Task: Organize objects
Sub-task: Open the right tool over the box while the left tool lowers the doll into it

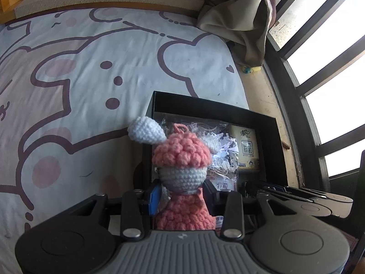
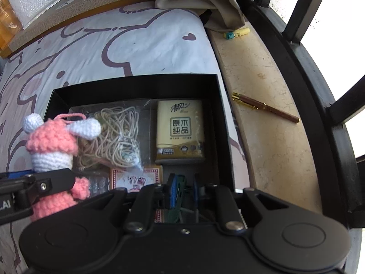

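We take the open black cardboard box, lying on the cartoon-print bedsheet, as our landmark. Inside it: a clear bag of beige cord on the left, a yellow tissue pack on the right, playing cards at the near edge.

Left gripper: jaws closed onto the torso of the pink-and-white crocheted doll, held upright, head and ears clear above the fingers. The doll hangs at the box's near-left edge, not yet inside.

Right gripper: low over the near part of the box; something dark green sits between the fingers, but we cannot tell whether they grip it.

Judgement: carry the doll over the wall, lower onto the cord bag, release only once it rests. Keep the two grippers from colliding.
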